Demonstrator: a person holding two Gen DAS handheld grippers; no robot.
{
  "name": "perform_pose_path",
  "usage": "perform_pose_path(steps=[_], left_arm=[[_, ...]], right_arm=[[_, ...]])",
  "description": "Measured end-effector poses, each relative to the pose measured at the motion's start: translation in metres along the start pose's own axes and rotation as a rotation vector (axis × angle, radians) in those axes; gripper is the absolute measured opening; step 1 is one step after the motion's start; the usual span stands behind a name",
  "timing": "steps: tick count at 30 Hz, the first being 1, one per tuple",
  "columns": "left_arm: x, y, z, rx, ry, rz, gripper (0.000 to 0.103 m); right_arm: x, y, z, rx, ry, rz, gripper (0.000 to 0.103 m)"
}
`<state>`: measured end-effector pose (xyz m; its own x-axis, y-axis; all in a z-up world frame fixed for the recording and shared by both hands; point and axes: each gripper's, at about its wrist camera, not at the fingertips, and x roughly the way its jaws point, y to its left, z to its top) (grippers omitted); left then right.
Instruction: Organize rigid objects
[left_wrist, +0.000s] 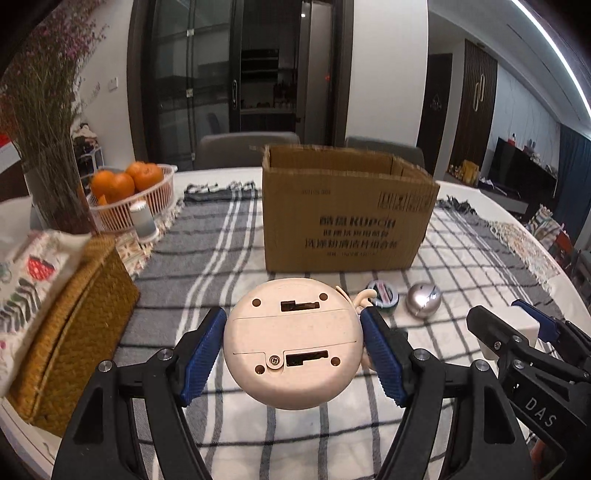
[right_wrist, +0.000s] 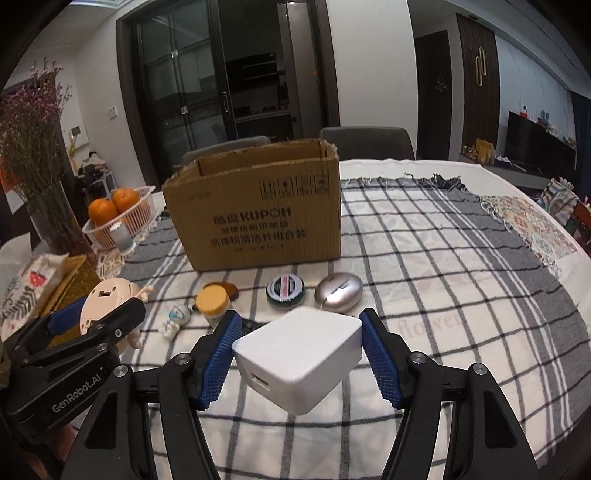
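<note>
My left gripper is shut on a round cream toy, its underside facing me, held above the checked cloth; it also shows in the right wrist view. My right gripper is shut on a white charger block, also seen in the left wrist view. An open cardboard box stands behind. On the cloth before it lie a green tin, a silver mouse, a yellow-capped jar and a small figurine.
A basket of oranges, a vase of dried flowers and a woven tissue box stand at the left. Two chairs sit behind the table. The table edge curves at the right.
</note>
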<state>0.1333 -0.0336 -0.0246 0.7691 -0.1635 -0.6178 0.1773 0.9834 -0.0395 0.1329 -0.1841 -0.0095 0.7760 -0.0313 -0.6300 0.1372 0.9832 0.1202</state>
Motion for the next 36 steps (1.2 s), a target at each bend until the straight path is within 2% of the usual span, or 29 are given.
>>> perform_pose_path(steps=[5,6,7,9,11,15,23,25,27,28,29,36], left_arm=[[-0.008,0.0,0.017,0.017,-0.051,0.007,0.074],[-0.009,0.0,0.02,0.02,-0.06,0.009,0.074],[-0.009,0.0,0.023,0.019,-0.067,0.01,0.074],[-0.009,0.001,0.026,0.02,-0.076,0.015,0.074],[-0.008,-0.001,0.025,0.03,-0.077,0.022,0.074],[-0.006,-0.006,0.015,0.04,-0.058,0.02,0.074],[0.007,-0.011,-0.008,0.031,0.029,-0.005,0.074],[0.009,-0.011,-0.011,0.032,0.037,0.003,0.074],[0.01,-0.01,-0.013,0.03,0.041,0.008,0.074],[0.011,-0.01,-0.014,0.028,0.041,0.01,0.074],[0.012,-0.01,-0.014,0.029,0.04,0.013,0.074],[0.023,-0.006,-0.018,0.03,0.067,0.025,0.074]], right_arm=[[-0.004,0.002,0.016,0.004,-0.039,0.01,0.062],[-0.004,0.002,0.019,0.004,-0.045,0.013,0.043],[-0.004,0.003,0.021,0.002,-0.053,0.021,0.031],[-0.001,0.006,0.026,-0.01,-0.055,0.043,0.021],[0.001,0.005,0.027,-0.007,-0.056,0.048,0.017],[0.002,-0.001,0.021,0.005,-0.042,0.036,0.017],[0.019,-0.014,0.0,0.019,0.052,0.027,0.019],[0.025,-0.015,-0.004,0.021,0.074,0.038,0.025],[0.029,-0.016,-0.007,0.028,0.097,0.05,0.057],[0.031,-0.017,-0.008,0.034,0.108,0.056,0.063],[0.032,-0.017,-0.01,0.041,0.104,0.051,0.065],[0.047,-0.015,-0.015,0.036,0.134,0.038,0.065]])
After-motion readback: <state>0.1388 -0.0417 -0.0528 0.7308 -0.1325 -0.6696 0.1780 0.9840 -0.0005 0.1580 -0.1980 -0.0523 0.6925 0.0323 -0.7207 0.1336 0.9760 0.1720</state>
